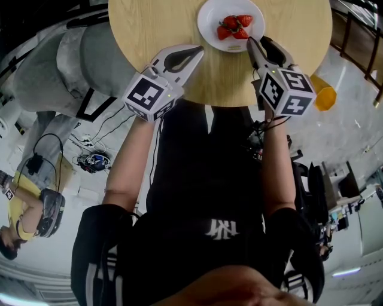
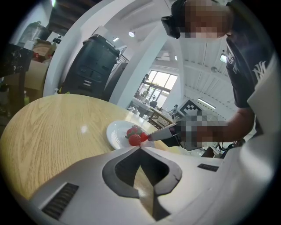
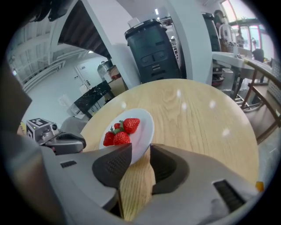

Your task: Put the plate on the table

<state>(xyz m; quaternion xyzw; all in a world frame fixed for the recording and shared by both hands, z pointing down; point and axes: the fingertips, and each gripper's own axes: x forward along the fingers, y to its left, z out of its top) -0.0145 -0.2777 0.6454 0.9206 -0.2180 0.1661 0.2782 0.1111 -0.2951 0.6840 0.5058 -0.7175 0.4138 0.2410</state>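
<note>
A white plate (image 1: 209, 18) holding strawberries (image 1: 234, 26) rests on the round wooden table (image 1: 149, 36), near its front edge. My right gripper (image 1: 254, 43) reaches the plate's near right rim. In the right gripper view the plate (image 3: 144, 125) has its rim inside the gap of the right gripper (image 3: 140, 149), whose jaws stand apart and do not press on it. My left gripper (image 1: 197, 52) lies over the table just left of the plate, its tips together and nothing between them. The left gripper view shows the plate (image 2: 115, 132) beyond the left gripper (image 2: 139, 147).
An orange cup-like object (image 1: 325, 95) lies on the floor right of the table. Cables (image 1: 93, 160) and a seated person (image 1: 24, 209) are on the floor at left. A dark machine (image 3: 153, 48) stands behind the table, and a wooden chair (image 3: 263, 101) at its right.
</note>
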